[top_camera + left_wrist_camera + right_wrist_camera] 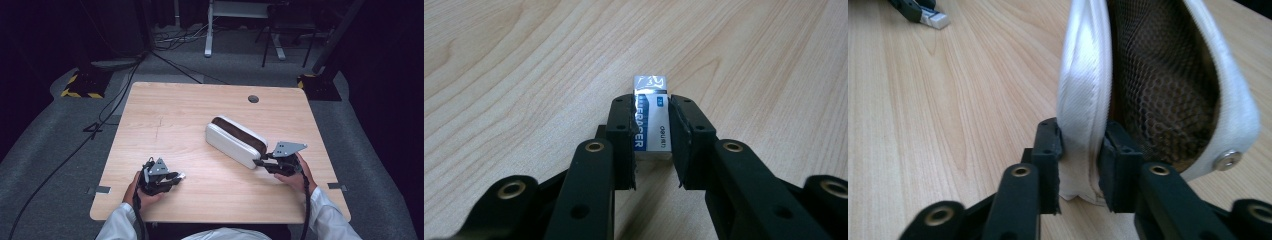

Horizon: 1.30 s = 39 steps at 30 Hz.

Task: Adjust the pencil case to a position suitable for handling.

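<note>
- Left gripper (176,176) sits near the front-left of the table (165,107), held in the person's left hand (145,192), jaws pointing right toward the table centre.
- Its jaws are clamped on an eraser (651,120): white block in a white-and-blue printed sleeve, bare end poking out past the jaw tips.
- Eraser lies lengthwise between the pads, one pad on each long side, in contact on both. In the left gripper view it sits low over the wood; cannot tell if it touches the table.
- Pencil case (236,141): white shell, open on top, dark brown mesh lining, lying diagonally right of table centre.
- Right gripper (260,162) is at the near-right end of the case, held in the right hand (296,177).
- Right gripper view: jaws pinched on the white fabric wall (1083,115) of the case, one pad outside, the other inside against the mesh (1158,90). Opening gapes beyond the jaws.
- Metal snap (1226,161) on the case's far flap, just right of the jaws.
- Eraser and case are well apart; bare table between them.
- Eraser tip (934,19) also visible far off in the right gripper view, top-left.
</note>
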### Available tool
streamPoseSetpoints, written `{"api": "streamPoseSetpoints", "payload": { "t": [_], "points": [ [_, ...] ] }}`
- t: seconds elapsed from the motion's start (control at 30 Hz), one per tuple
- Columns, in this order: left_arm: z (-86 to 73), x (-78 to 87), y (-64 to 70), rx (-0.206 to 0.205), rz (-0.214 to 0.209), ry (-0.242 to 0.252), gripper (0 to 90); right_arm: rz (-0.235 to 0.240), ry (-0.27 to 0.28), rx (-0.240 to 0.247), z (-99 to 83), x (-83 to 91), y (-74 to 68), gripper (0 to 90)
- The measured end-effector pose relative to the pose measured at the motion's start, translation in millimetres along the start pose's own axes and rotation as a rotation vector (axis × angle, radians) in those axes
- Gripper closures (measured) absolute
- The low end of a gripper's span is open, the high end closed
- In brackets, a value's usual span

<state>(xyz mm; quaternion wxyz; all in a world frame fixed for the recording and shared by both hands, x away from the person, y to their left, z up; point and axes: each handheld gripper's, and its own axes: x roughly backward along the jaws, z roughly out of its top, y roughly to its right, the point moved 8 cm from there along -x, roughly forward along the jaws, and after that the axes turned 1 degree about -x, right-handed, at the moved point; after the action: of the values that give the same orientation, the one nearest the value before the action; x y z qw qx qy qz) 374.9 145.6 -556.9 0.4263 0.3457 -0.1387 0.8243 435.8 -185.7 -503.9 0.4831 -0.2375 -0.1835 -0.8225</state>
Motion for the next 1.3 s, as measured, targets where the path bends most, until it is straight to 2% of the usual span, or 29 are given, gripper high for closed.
{"api": "streamPoseSetpoints", "payload": {
  "t": [0.03, 0.13, 0.23, 0.37, 0.4, 0.47, 0.57, 0.8, 0.83, 0.9, 0.93, 1.17, 1.27, 1.3],
  "points": [
    [0.2, -0.2, 0.1, 0.0, 0.001, 0.0, 72.3, -0.004, 0.024, -0.019, 7.1, 2.4, 1.4, 57.9],
    [0.4, -0.4, 0.0, -0.006, -0.002, -0.001, 72.3, -0.011, 0.02, -0.024, 15.8, 0.1, 2.8, 49.9],
    [0.3, -0.4, 0.2, -0.002, 0.0, 0.001, 72.2, -0.011, 0.021, -0.015, 24.2, -4.9, 3.2, 46.1],
    [0.3, -0.5, 0.3, -0.01, 0.003, 0.0, 72.3, 0.019, 0.03, -0.025, 33.0, -11.5, 4.2, 51.9],
    [0.4, -0.6, 0.4, -0.011, 0.004, 0.001, 72.3, 0.022, 0.032, -0.02, 35.0, -13.3, 4.5, 60.1],
    [0.1, -0.4, 0.2, -0.01, 0.001, 0.0, 72.2, 0.059, 0.032, -0.001, 38.5, -16.7, 0.3, 73.7],
    [0.3, -0.5, 0.3, -0.012, 0.003, 0.001, 72.2, 0.088, 0.029, 0.026, 39.2, -16.6, -4.7, 77.3],
    [0.4, -0.6, 0.4, -0.009, 0.005, 0.001, 72.2, 0.199, 0.05, 0.066, 34.4, -3.6, -19.2, 78.4],
    [0.4, -0.6, 0.4, -0.009, 0.005, 0.001, 72.2, 0.199, 0.05, 0.066, 34.4, -3.6, -19.2, 78.4],
    [0.5, -0.7, 0.5, -0.012, 0.007, 0.001, 72.2, 0.257, 0.065, 0.091, 30.9, 8.7, -28.2, 78.4],
    [0.5, -0.7, 0.5, -0.012, 0.007, 0.001, 72.2, 0.269, 0.066, 0.099, 29.1, 13.3, -31.1, 78.4],
    [0.6, -0.7, 0.5, -0.009, 0.007, 0.0, 72.2, 0.305, 0.06, 0.152, 12.6, 40.7, -44.6, 77.6],
    [0.6, -0.7, 0.7, -0.008, 0.009, 0.0, 72.2, 0.284, 0.046, 0.165, 5.7, 47.6, -46.9, 73.9],
    [0.6, -0.6, 0.8, -0.008, 0.01, -0.001, 72.2, 0.274, 0.042, 0.163, 3.6, 49.2, -46.8, 70.0]
  ]
}}
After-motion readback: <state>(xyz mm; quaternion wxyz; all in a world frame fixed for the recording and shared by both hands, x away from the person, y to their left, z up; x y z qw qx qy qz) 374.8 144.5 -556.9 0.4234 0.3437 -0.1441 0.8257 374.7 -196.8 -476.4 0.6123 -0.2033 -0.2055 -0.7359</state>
